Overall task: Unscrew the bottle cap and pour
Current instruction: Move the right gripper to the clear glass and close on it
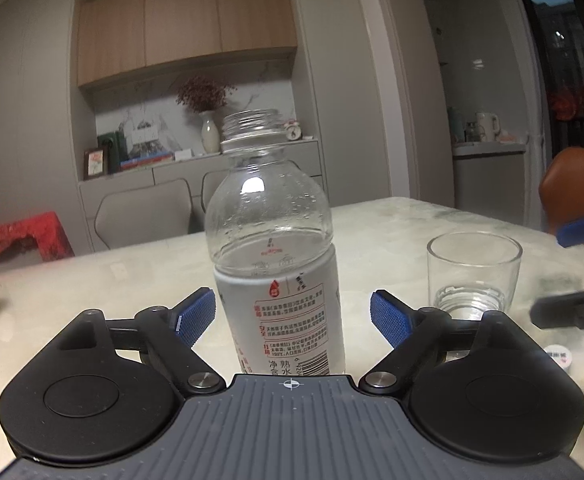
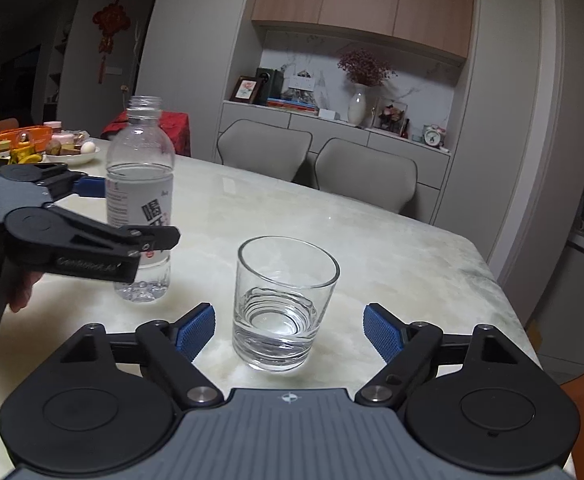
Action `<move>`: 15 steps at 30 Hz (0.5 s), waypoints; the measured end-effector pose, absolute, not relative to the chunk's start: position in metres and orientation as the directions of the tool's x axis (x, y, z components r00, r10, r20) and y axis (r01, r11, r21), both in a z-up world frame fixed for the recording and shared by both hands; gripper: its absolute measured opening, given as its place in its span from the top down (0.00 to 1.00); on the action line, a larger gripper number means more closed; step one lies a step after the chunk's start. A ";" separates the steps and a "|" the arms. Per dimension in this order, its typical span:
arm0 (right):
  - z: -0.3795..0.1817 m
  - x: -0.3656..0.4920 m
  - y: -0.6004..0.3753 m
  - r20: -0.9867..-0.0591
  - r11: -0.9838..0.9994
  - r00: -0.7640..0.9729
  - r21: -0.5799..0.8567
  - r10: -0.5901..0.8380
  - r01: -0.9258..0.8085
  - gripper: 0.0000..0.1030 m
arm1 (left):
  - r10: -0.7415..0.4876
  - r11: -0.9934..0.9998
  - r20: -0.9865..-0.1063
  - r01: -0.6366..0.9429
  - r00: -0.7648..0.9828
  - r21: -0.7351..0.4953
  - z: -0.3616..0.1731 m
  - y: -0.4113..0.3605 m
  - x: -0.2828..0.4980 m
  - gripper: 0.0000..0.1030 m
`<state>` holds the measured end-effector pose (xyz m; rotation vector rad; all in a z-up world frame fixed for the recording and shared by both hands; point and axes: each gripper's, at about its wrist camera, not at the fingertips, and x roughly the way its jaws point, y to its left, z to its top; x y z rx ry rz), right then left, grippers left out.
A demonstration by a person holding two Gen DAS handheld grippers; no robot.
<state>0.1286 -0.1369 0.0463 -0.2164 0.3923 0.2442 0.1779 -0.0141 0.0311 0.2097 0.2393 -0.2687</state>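
Already your clear plastic bottle with the white label stands uncapped between the spread, untouching fingers of your left gripper. The small white cap lies outside its right finger. Pouring remains: the clear glass tumbler, seemingly near-empty, sits between your right gripper's parted fingers, with open marble tabletop beyond.
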 end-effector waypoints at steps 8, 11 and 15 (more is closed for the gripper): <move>0.037 0.163 -0.136 -0.409 0.965 0.889 -0.066 0.207 -0.255 0.07 | -0.241 0.951 -0.295 0.286 0.924 0.120 0.031 -0.011 0.190 0.13; 0.036 0.171 -0.136 -0.410 0.965 0.885 -0.038 0.223 -0.260 0.05 | -0.248 0.953 -0.311 0.288 0.917 0.091 0.030 -0.007 0.194 0.13; 0.032 0.178 -0.135 -0.420 0.966 0.879 -0.026 0.223 -0.258 0.05 | -0.260 0.954 -0.322 0.294 0.910 0.061 0.030 -0.003 0.197 0.14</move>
